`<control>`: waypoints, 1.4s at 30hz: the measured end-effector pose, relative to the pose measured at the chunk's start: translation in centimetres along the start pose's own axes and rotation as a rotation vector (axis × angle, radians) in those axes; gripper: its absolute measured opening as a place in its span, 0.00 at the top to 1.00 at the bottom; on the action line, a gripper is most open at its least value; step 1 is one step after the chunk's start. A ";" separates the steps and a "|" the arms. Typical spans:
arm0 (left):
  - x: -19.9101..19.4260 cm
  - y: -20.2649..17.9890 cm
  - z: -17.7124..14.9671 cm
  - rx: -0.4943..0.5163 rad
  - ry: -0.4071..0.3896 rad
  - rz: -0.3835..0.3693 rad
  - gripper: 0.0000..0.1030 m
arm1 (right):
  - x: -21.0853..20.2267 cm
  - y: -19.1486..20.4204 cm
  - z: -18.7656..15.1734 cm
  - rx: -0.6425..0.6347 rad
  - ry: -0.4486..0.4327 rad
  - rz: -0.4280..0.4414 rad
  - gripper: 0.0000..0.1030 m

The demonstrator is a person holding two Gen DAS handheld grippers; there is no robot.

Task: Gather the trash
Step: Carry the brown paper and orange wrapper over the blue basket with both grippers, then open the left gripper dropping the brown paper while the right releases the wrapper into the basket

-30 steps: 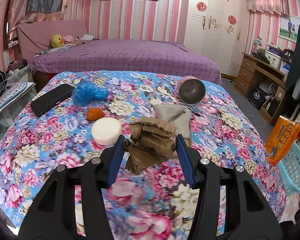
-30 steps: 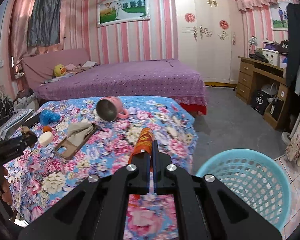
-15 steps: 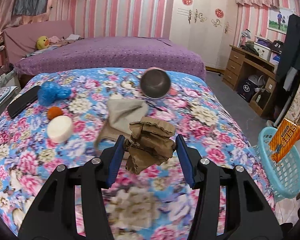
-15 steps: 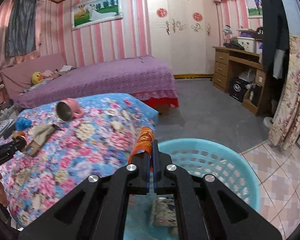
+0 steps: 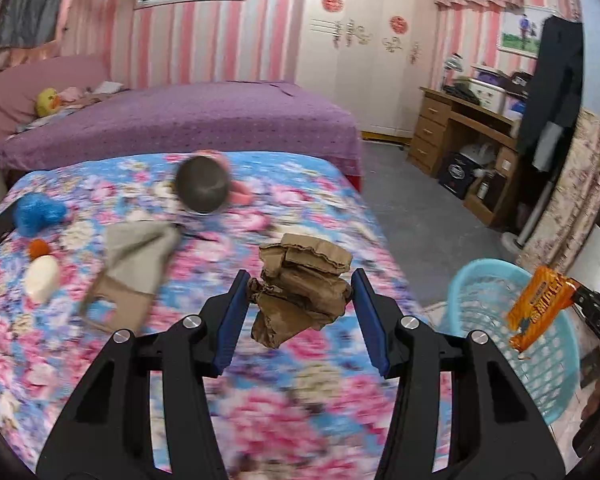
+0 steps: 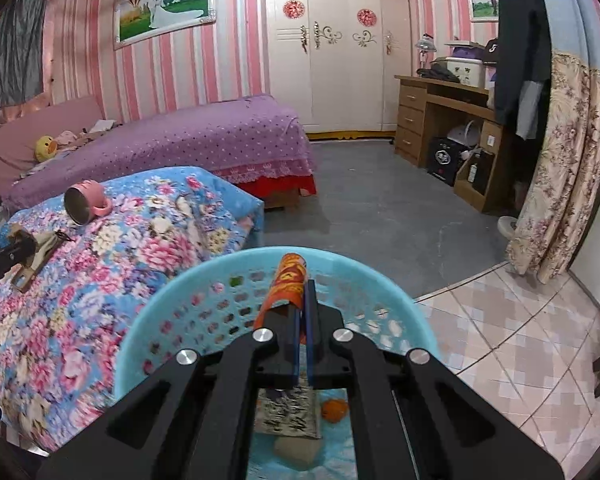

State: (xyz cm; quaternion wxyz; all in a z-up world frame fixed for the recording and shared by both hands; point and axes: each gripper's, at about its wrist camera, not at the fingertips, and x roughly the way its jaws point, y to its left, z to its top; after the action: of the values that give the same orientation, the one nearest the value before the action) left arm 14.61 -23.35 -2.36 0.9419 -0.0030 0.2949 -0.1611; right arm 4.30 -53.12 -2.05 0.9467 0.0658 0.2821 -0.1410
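Black left gripper (image 5: 298, 304), blue-faced jaws, 4 silver screws

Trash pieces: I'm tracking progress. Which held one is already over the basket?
The orange wrapper in the right gripper; the crumpled cardboard hangs over the bed.

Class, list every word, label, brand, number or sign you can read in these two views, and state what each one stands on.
Nothing can be read with certainty.
Orange snack wrapper in the right gripper: large printed characters, too blurred to read.
Printed paper in the blue basket: dark print, too small to read.
Red round emblems on the wardrobe doors: design unreadable.
Black box under the desk: round logo, illegible.
Crumpled brown paper in the left gripper: no print visible.
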 end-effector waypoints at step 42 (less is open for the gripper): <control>0.5 -8.5 0.2 0.115 -0.023 -0.032 0.05 | 0.2 -3.1 -0.8 0.063 0.044 -0.051 0.97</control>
State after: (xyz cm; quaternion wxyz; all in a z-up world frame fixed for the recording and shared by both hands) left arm 12.50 -31.59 -1.64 0.9411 0.0445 0.2740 -0.1928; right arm 3.13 -55.92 -2.92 0.9339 0.0916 0.2998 -0.1723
